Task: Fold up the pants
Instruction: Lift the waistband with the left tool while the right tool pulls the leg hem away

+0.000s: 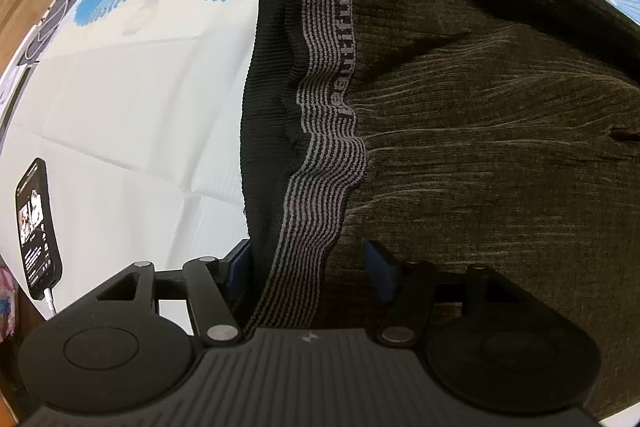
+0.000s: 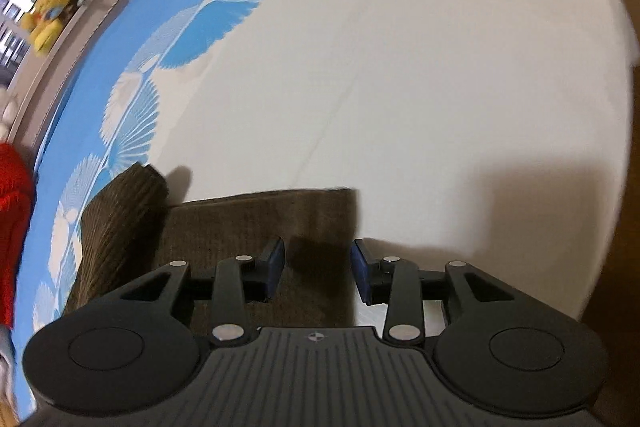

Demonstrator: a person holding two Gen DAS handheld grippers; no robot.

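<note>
On the bed sheet (image 1: 120, 115), white with a blue fan print, lie the olive-brown ribbed pants (image 1: 500, 131). Your left gripper (image 1: 308, 267) sits at the waist end, its jaws spread, with the striped grey elastic waistband (image 1: 328, 75) running between the blue pads (image 1: 236, 267); the pads stand apart from each other, and whether either presses the cloth cannot be told. Your right gripper (image 2: 318, 267) hovers with jaws spread over the opposite end, just inside the straight edge of the pants (image 2: 256, 215), where one part of the cloth rises in a roll at the left.

Step in hand, as judged: taking hold at both ends before a fold. The next move calls for you to close each pair of jaws on its edge, catching all layers, then lift evenly so the cloth does not twist.

Left wrist view alone shows the waistband, the lettering on it, and a phone (image 1: 38, 227) on its cable at the bed's side. Right wrist view alone shows the far edge of the pants, the bare sheet beyond it, a yellow plush toy (image 2: 50, 15) on a ledge, and a red garment (image 2: 12, 227) at the frame's edge.
</note>
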